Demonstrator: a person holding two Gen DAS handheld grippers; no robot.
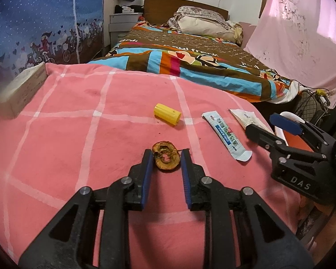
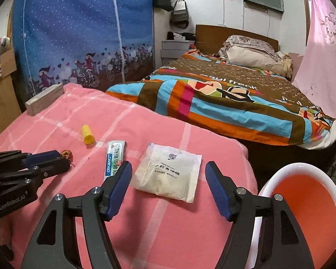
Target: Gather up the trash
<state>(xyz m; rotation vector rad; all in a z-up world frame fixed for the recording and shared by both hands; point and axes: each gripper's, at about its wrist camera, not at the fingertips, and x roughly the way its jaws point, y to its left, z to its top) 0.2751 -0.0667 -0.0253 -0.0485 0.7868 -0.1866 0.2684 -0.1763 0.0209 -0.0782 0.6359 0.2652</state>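
Observation:
On the pink checked cloth lies a brown dried fruit ring. My left gripper stands around it with narrow jaws: the left pad is at its edge and a slight gap shows on the right. Further off lie a yellow cap, a blue-and-white sachet and a white packet. My right gripper hangs open just above the white packet and holds nothing. An orange basin with a white rim sits off the cloth's right edge.
A wooden block rests at the cloth's far left corner. Behind it stands a bed with a colourful cover. There is a blue fabric wardrobe on the left and a pink curtain on the right.

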